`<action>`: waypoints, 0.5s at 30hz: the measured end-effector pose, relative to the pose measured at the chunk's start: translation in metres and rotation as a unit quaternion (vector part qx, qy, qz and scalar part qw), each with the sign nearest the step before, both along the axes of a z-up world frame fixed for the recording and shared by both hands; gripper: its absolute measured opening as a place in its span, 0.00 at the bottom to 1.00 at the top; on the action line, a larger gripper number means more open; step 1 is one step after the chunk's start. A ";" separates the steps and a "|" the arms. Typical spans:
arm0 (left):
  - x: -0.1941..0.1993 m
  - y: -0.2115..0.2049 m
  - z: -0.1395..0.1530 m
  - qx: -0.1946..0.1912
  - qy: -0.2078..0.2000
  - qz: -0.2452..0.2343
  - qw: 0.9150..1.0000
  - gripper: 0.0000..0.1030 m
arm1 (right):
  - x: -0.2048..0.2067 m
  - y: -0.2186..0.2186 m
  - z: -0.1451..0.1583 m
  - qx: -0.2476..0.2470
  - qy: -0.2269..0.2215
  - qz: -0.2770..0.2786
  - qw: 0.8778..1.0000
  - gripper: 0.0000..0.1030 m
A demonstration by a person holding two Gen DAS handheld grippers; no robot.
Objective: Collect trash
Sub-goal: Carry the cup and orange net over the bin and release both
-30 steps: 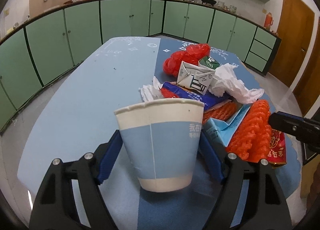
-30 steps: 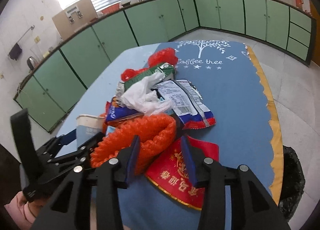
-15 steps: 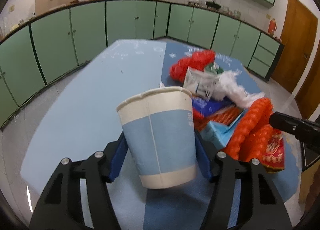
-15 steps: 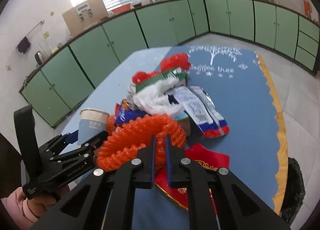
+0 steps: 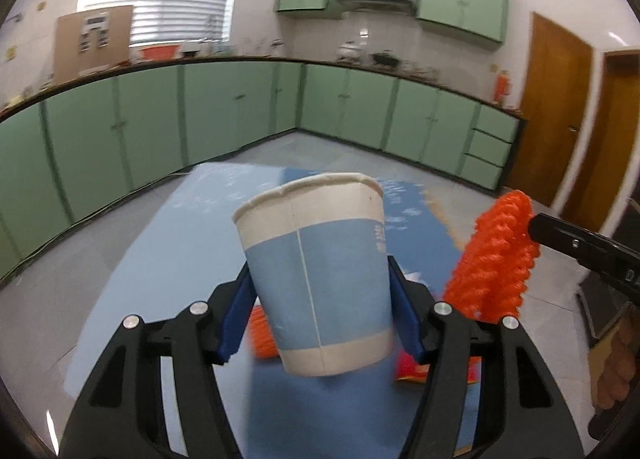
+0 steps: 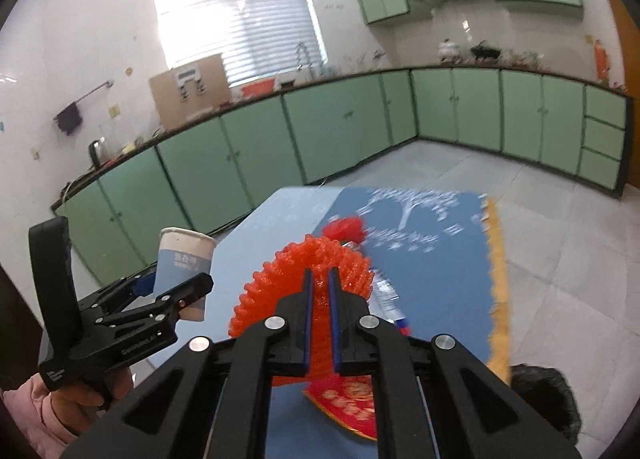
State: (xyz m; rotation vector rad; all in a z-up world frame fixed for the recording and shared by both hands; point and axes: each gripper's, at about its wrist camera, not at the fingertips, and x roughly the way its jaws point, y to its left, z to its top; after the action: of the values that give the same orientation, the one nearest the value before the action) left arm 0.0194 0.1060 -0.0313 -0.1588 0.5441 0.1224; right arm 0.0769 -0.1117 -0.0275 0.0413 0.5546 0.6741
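My left gripper (image 5: 320, 299) is shut on a blue and white paper cup (image 5: 316, 271) and holds it upright, raised above the blue table (image 5: 168, 259). The cup also shows in the right wrist view (image 6: 182, 259). My right gripper (image 6: 319, 279) is shut on an orange foam net (image 6: 304, 263) and holds it in the air; the net also shows at the right of the left wrist view (image 5: 496, 259). A red packet (image 6: 348, 407) lies on the table below the right gripper. Most of the trash pile is hidden behind the cup and net.
More trash lies farther along the table: a red net (image 6: 344, 227) and a blue and white wrapper (image 6: 388, 303). A black trash bag (image 6: 548, 395) sits on the floor to the right of the table. Green cabinets (image 5: 240, 107) line the walls.
Both grippers have risen from the table and tilted up, the left with the cup, the right with the orange net. The right gripper closed on the net about a second ago.
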 end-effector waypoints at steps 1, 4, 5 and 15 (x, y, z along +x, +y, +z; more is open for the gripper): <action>0.004 -0.012 0.003 -0.003 -0.003 -0.018 1.000 0.58 | 0.000 -0.013 0.002 0.001 -0.002 -0.015 1.000 0.07; 0.019 -0.046 0.004 -0.012 -0.004 -0.068 0.998 0.58 | -0.001 -0.055 0.003 -0.001 0.001 -0.069 0.998 0.07; 0.026 -0.063 0.004 -0.016 -0.003 -0.092 0.996 0.58 | -0.002 -0.071 0.001 -0.005 0.003 -0.091 0.996 0.07; 0.084 -0.200 -0.032 -0.042 0.030 -0.277 0.960 0.58 | -0.007 -0.197 -0.049 -0.041 0.062 -0.261 0.963 0.07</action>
State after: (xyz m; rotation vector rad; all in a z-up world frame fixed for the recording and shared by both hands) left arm 0.1035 -0.0940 -0.0637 -0.0802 0.6360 -0.4439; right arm 0.0702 -0.3090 -0.0768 0.1473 0.6584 0.1344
